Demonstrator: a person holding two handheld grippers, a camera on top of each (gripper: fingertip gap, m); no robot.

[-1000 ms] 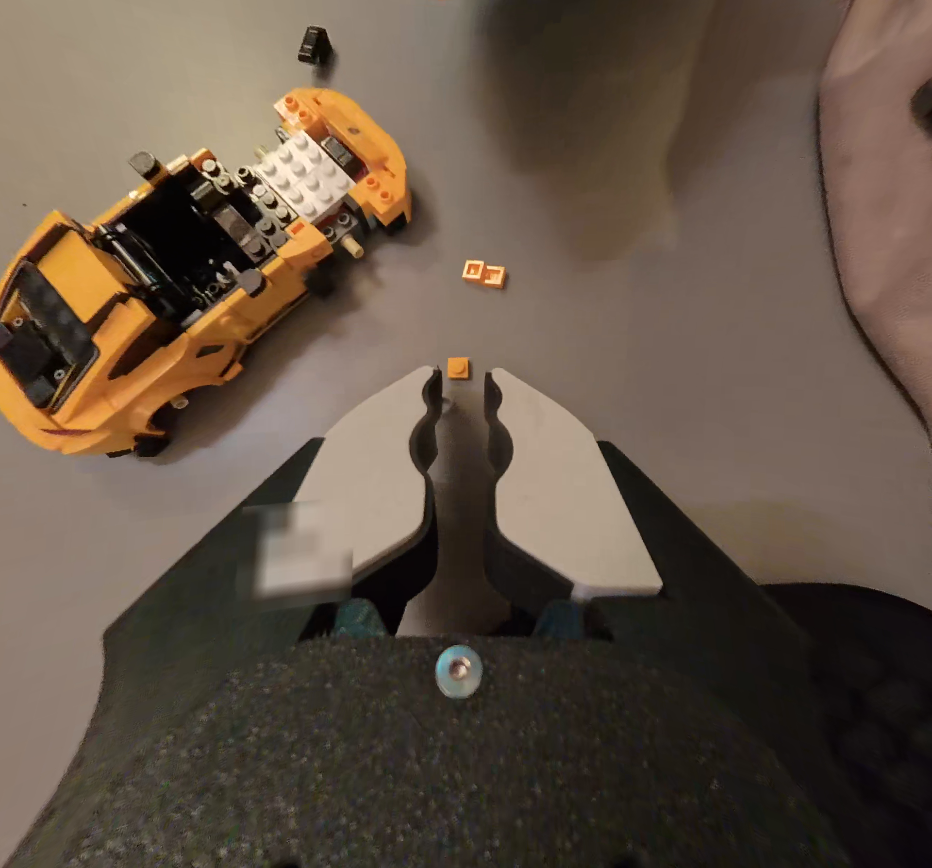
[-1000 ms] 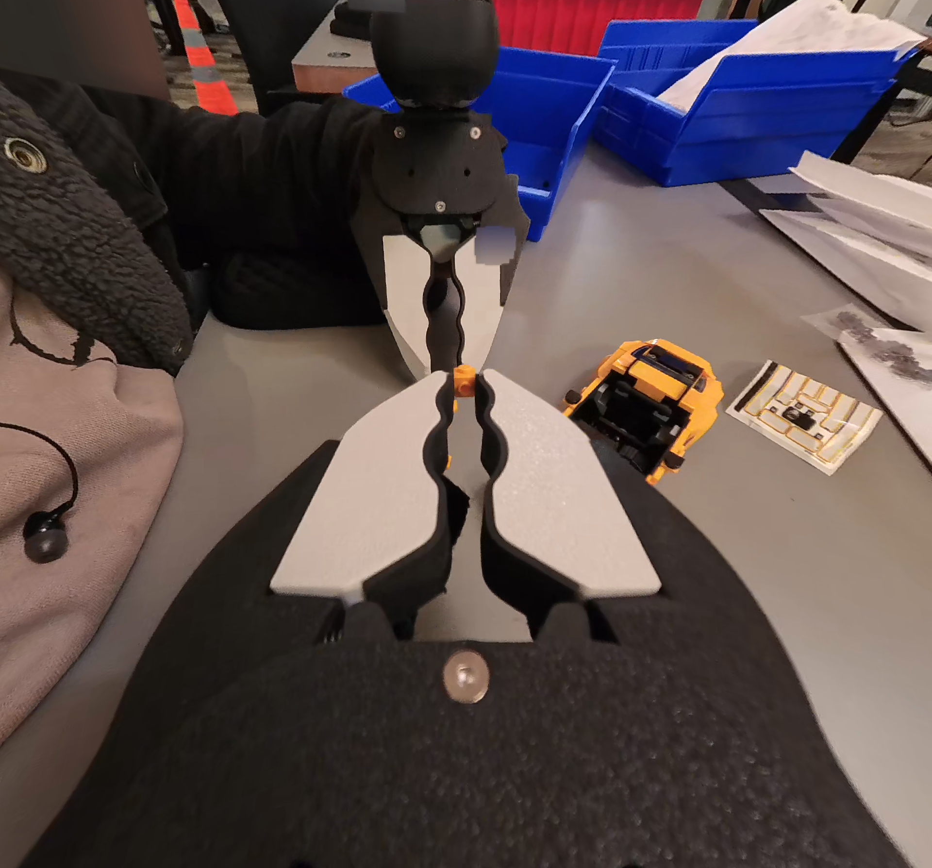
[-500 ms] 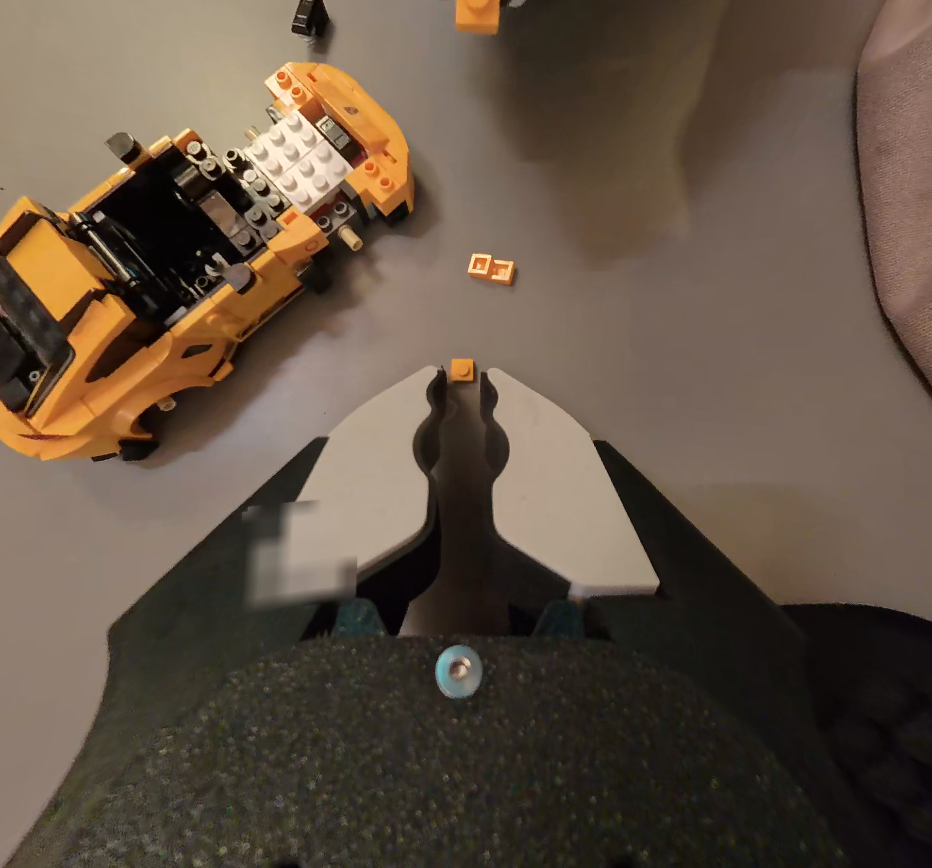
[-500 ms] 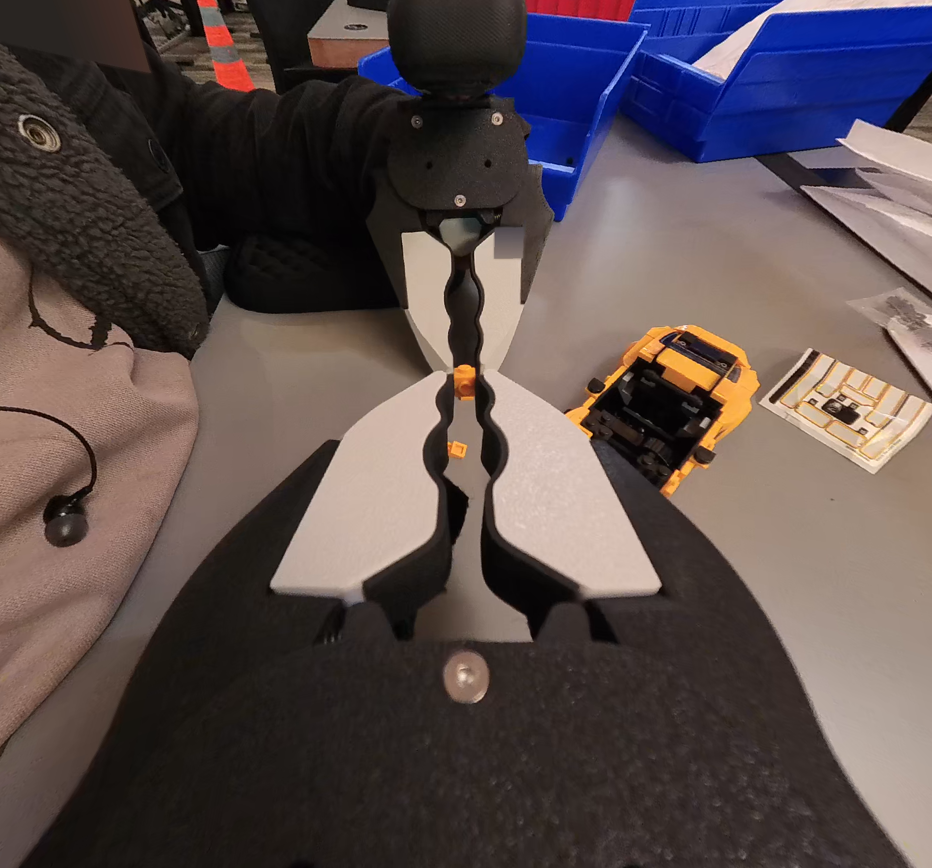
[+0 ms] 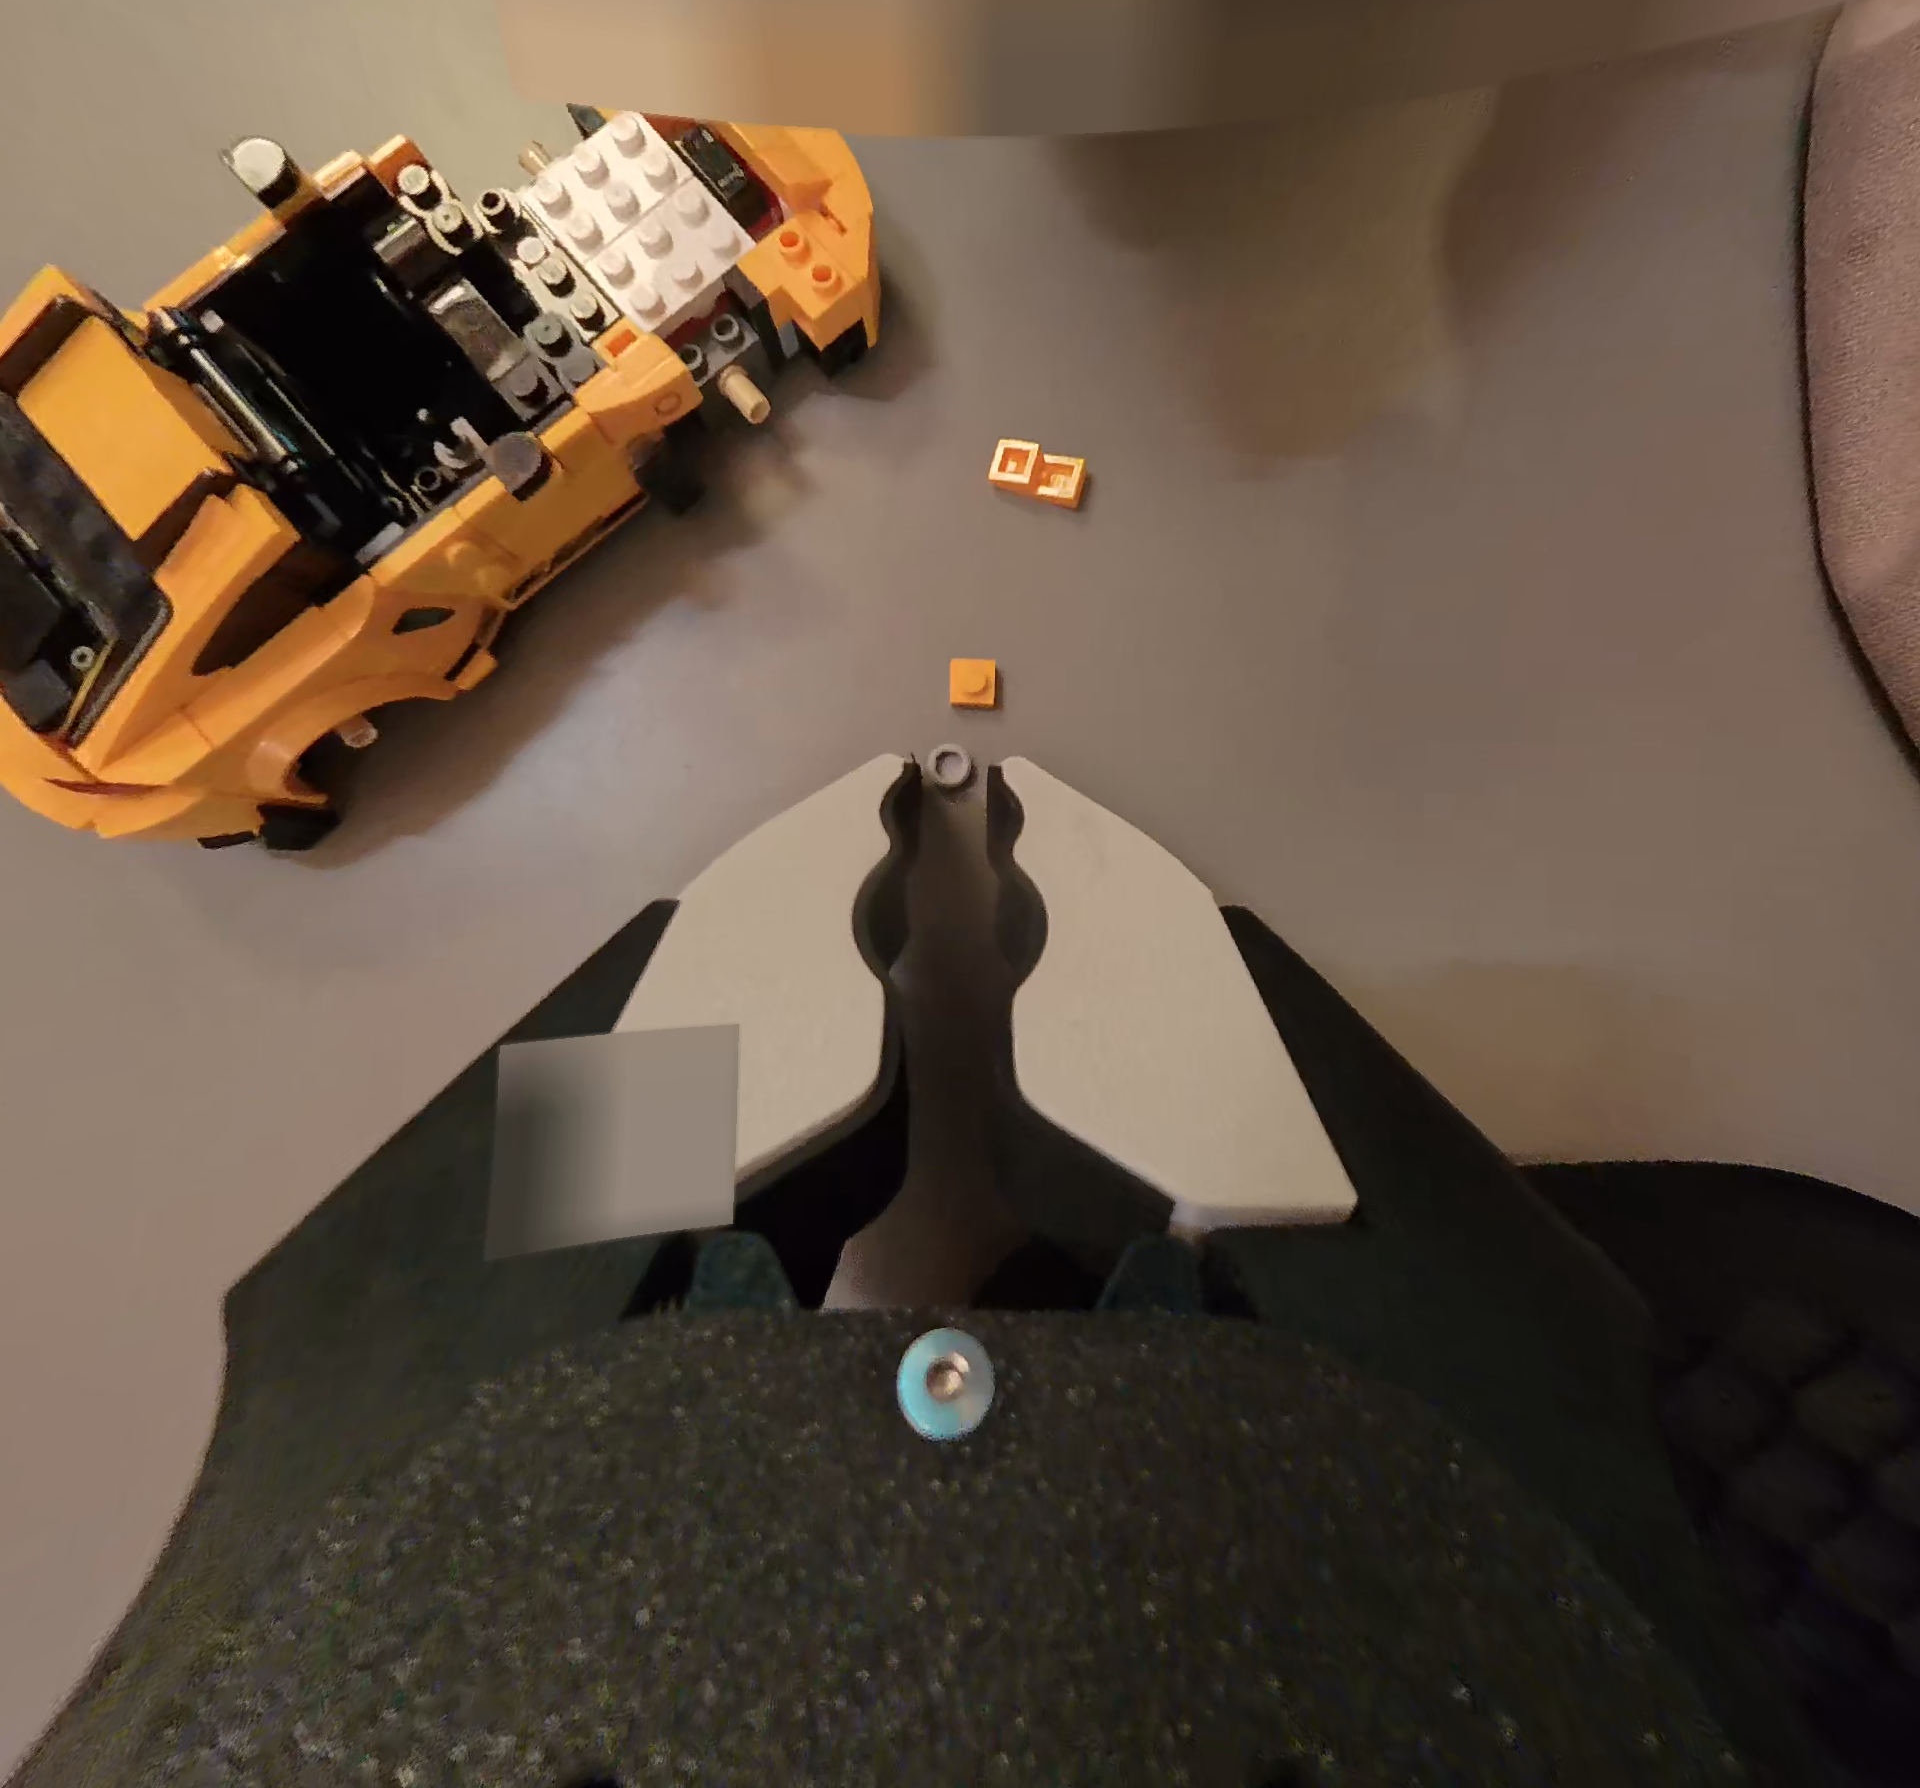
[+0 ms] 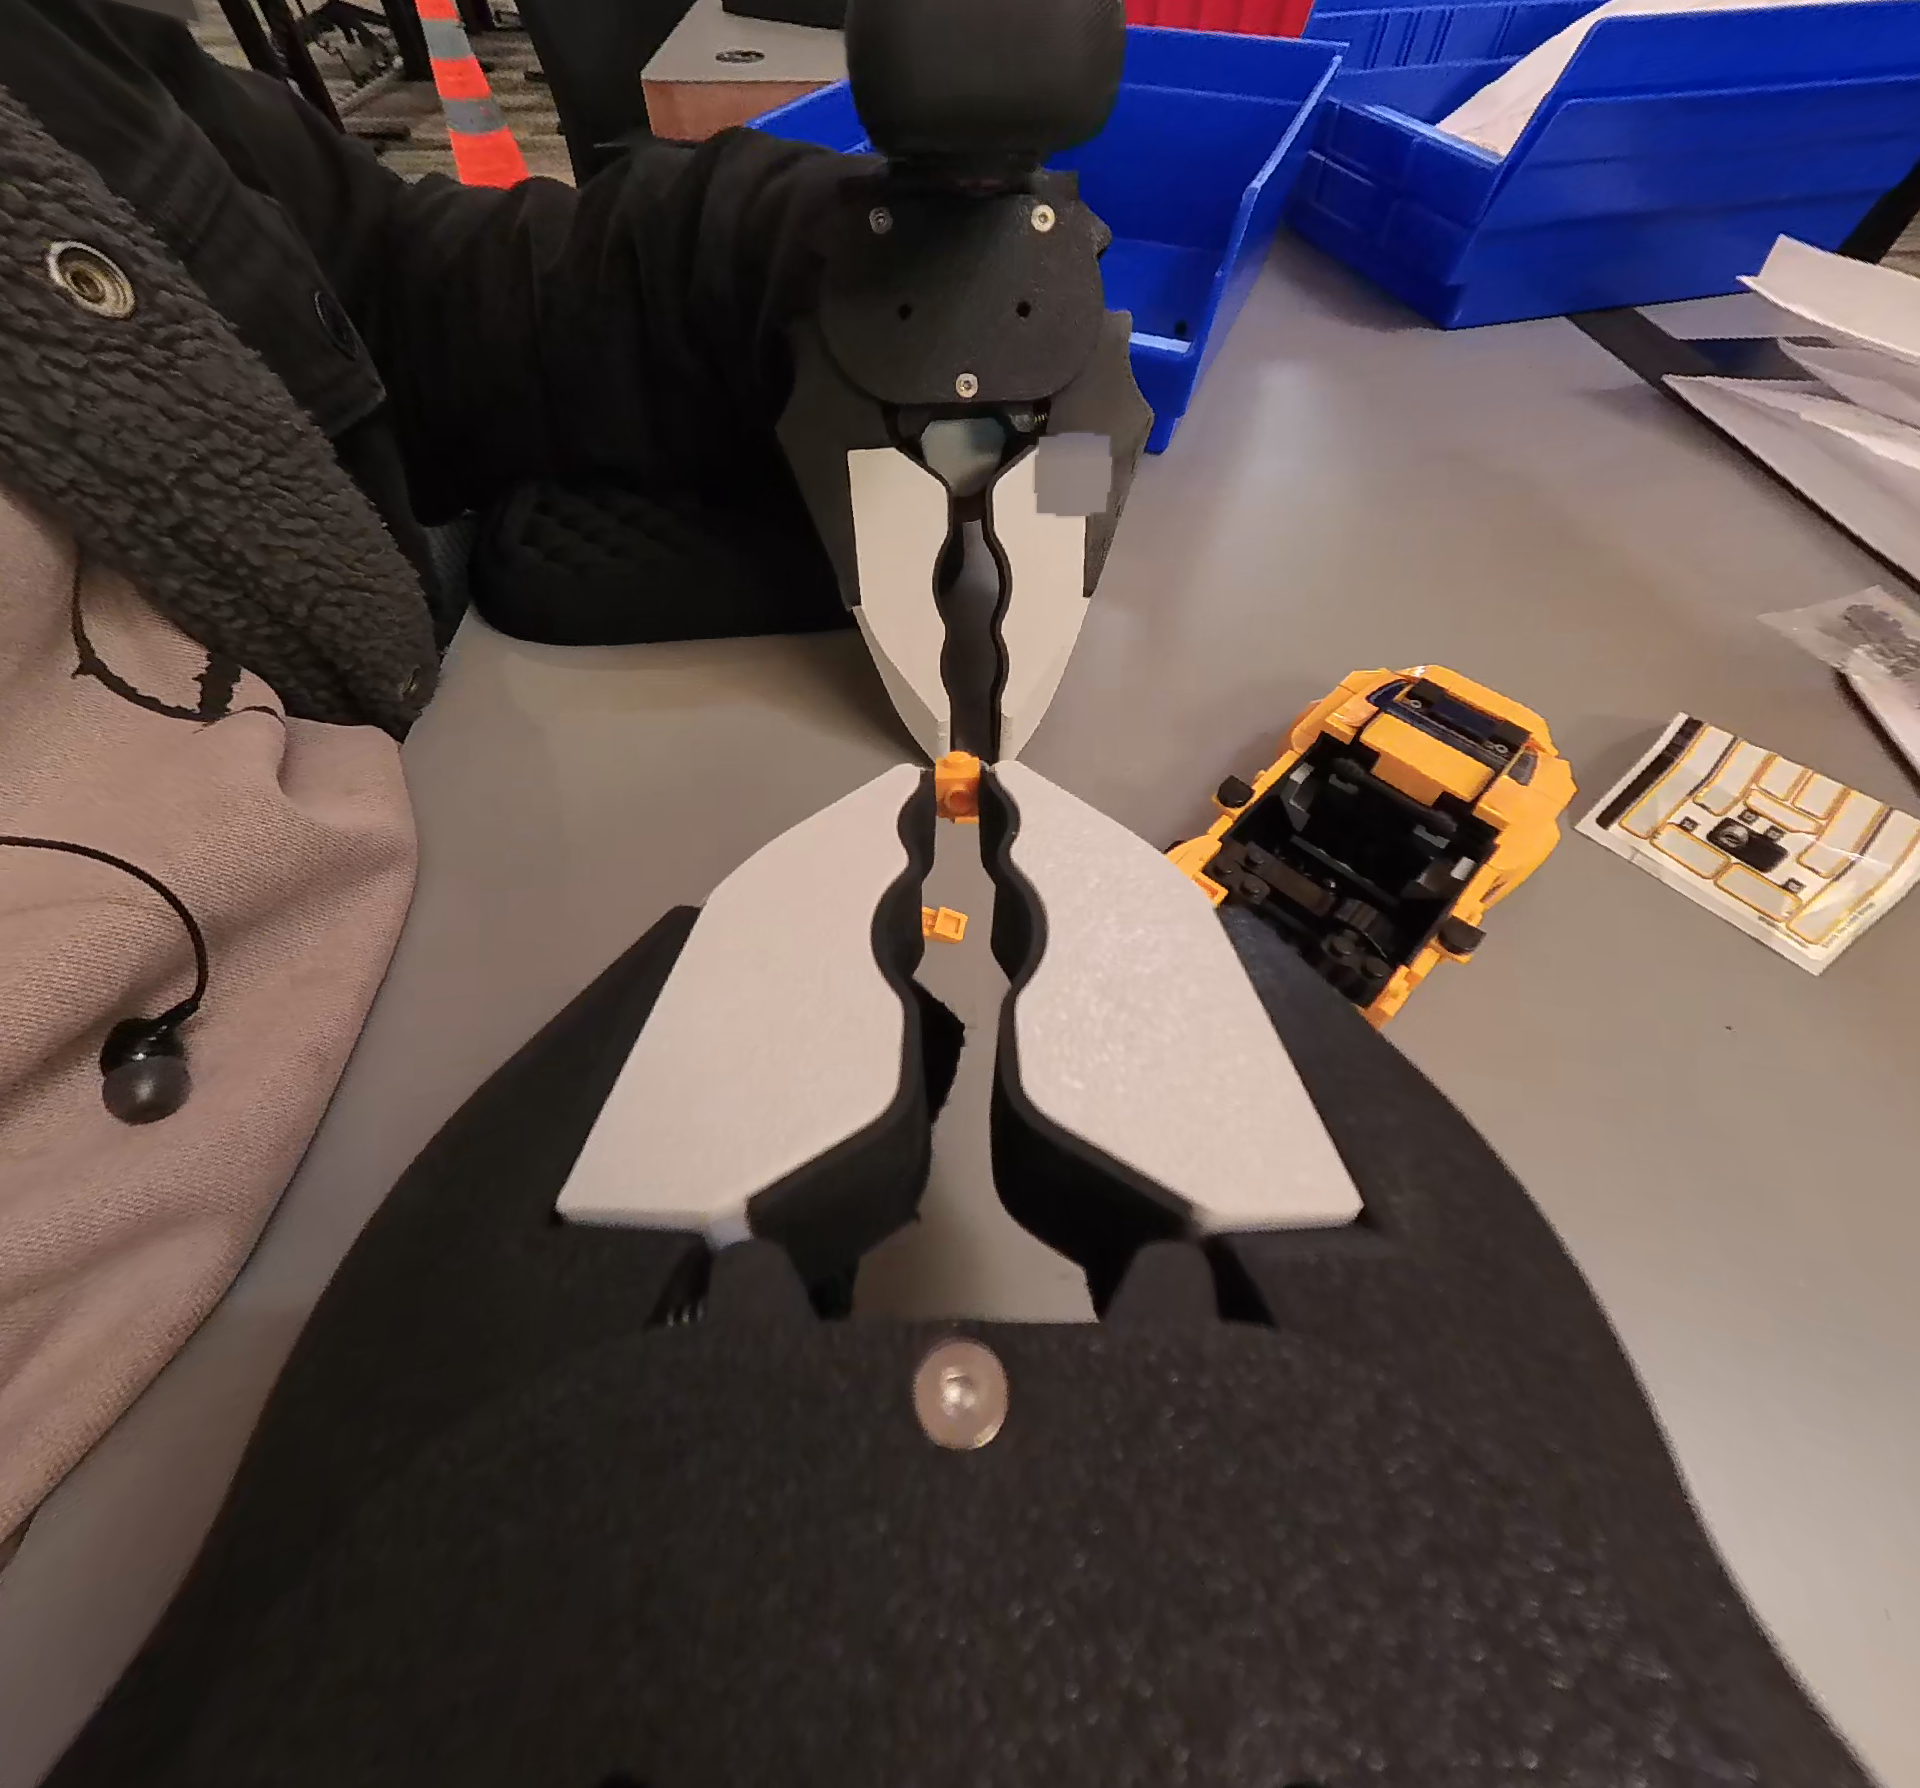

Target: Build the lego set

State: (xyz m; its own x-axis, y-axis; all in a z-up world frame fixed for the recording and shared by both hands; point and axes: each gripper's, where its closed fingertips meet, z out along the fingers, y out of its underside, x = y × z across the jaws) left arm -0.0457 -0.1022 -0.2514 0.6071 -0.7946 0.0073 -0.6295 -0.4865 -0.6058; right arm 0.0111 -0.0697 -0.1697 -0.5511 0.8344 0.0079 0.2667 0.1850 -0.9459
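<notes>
Orange car model (image 5: 343,450) lies on the grey table (image 5: 1351,699), roof off, white studded plates and black interior exposed; at 10 o'clock from the left gripper (image 5: 951,770) in the left wrist view, at 2 o'clock from the right gripper (image 6: 958,782) in the right wrist view. Open top likely left clear for parts to go in.

Right gripper: fingers narrow, pinching a small orange brick (image 6: 957,789) at the very tips, held off the table, probably for a mate.

Left gripper: narrow gap, pointing down at the table; a small grey ring (image 5: 949,766) sits between the tips. Cannot tell whether it is gripped.

Loose parts at 12 o'clock of the left tips: orange square plate (image 5: 974,682) near, upturned orange plate pair (image 5: 1037,473) farther.

Sticker sheet (image 6: 1756,839) at 3 o'clock of the car, blue bins (image 6: 1621,169) behind.
</notes>
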